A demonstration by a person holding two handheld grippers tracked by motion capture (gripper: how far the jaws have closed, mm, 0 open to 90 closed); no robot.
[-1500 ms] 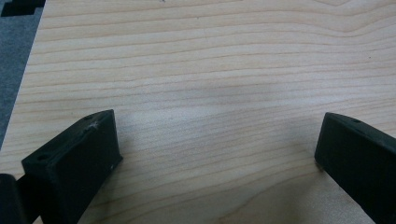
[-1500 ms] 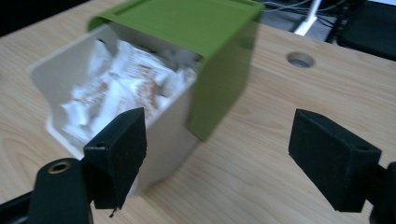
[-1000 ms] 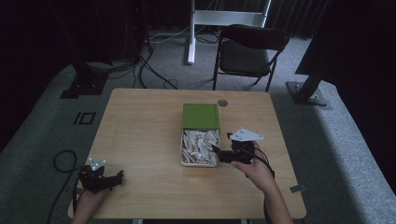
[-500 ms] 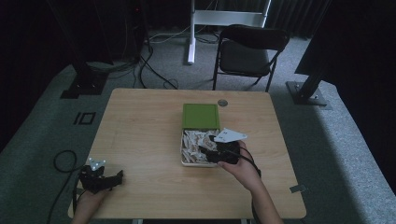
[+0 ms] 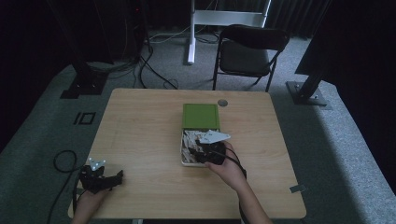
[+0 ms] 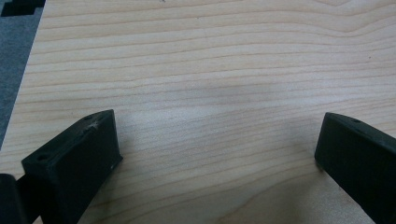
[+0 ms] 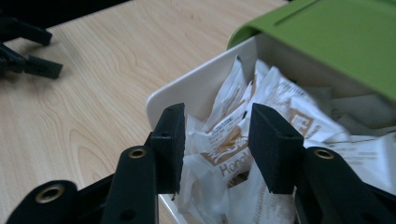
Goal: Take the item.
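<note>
A white box (image 5: 183, 148) holding several white and brown packets (image 5: 190, 140) sits mid-table, its green lid (image 5: 201, 115) lying at its far end. My right gripper (image 5: 197, 152) reaches into the box from the right. In the right gripper view its jaws (image 7: 217, 140) stand partly apart on either side of a printed packet (image 7: 224, 149), just inside the box's rim (image 7: 163, 100), with the green lid (image 7: 336, 42) behind. My left gripper (image 5: 114, 178) rests at the table's near left corner, and its wide-open jaws (image 6: 217, 149) hang over bare wood.
A small round grey disc (image 5: 222, 102) lies near the table's far edge. A black folding chair (image 5: 252, 46) stands beyond the table. The left gripper (image 7: 28, 42) shows far off in the right gripper view. Bare wood stretches across the table's left half (image 5: 140, 130).
My right gripper has moved left from beside the box to over its near end, among the packets. The left gripper has stayed where it was.
</note>
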